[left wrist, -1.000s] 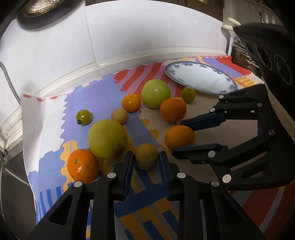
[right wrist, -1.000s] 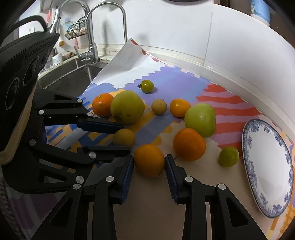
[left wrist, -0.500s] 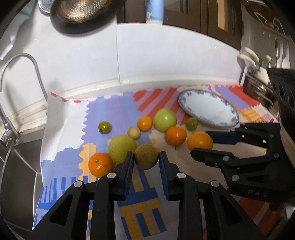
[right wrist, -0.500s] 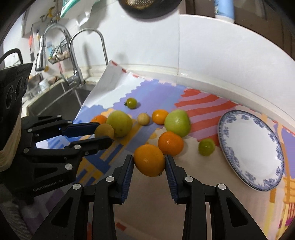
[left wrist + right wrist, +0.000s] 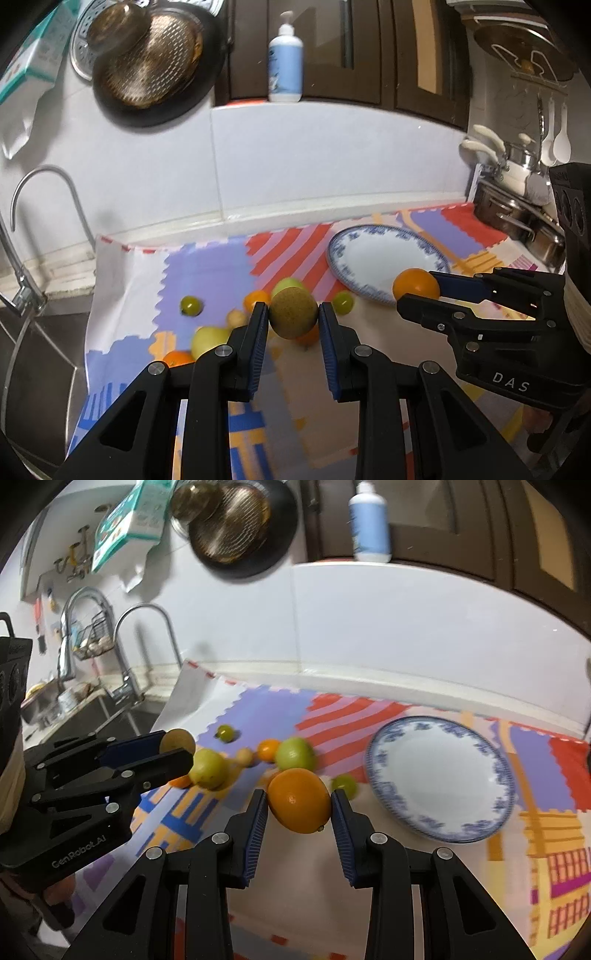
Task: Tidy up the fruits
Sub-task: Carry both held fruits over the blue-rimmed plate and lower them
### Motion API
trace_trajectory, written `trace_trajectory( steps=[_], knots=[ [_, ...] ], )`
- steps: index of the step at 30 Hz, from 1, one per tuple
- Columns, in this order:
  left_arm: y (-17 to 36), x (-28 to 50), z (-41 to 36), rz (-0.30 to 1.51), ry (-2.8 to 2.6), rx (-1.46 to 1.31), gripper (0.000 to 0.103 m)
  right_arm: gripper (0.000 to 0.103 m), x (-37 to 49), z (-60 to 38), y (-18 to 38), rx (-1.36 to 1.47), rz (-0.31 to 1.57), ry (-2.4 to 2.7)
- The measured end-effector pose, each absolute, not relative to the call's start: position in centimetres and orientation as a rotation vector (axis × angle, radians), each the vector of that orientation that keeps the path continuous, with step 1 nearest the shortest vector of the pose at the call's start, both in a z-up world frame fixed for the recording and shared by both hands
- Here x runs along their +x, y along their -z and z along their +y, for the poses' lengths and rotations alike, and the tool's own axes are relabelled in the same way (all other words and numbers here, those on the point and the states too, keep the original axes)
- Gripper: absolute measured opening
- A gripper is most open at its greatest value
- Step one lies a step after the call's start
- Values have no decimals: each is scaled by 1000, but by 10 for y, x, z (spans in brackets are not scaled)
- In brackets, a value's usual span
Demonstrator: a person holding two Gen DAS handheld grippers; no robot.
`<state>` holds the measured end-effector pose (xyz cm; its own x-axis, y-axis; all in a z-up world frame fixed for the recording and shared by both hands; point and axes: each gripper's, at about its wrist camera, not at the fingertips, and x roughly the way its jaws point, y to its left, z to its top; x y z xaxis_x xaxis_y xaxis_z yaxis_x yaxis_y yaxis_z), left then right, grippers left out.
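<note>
My left gripper (image 5: 293, 317) is shut on a round brown fruit (image 5: 293, 312) and holds it high above the mat; it also shows in the right wrist view (image 5: 178, 741). My right gripper (image 5: 299, 805) is shut on an orange (image 5: 299, 800), also lifted; the orange shows in the left wrist view (image 5: 415, 284). A blue-rimmed white plate (image 5: 439, 775) lies empty on the mat to the right (image 5: 388, 258). Several fruits stay on the mat: a green apple (image 5: 294, 753), a yellow-green apple (image 5: 208, 768), a small green fruit (image 5: 224, 733) and small oranges.
A colourful patterned mat (image 5: 207, 269) covers the counter against a white wall. A sink with a tap (image 5: 147, 646) lies to the left. Steel pots (image 5: 517, 218) stand at the far right. A pan (image 5: 147, 62) and a bottle (image 5: 285, 62) sit above.
Both grippers have risen well above the mat with their fruits held. The view now takes in the wall, the pan and the bottle. The fruits on the mat look smaller.
</note>
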<state>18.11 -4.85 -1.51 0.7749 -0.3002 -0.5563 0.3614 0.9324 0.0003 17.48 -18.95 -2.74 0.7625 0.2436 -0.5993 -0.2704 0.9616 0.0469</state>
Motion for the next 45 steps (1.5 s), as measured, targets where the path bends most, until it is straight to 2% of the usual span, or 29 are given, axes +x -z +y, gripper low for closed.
trace_trajectory(
  steps=[11, 21, 45],
  knots=[
    [-10, 195, -99, 540, 424, 83, 28, 36, 177, -246, -4, -27, 570, -176],
    [-17, 237, -152, 556, 440, 99, 28, 36, 207, -292, -14, -8, 546, -111],
    [39, 350, -223, 720, 444, 126, 28, 36, 335, -355, 41, 36, 682, -104]
  ],
)
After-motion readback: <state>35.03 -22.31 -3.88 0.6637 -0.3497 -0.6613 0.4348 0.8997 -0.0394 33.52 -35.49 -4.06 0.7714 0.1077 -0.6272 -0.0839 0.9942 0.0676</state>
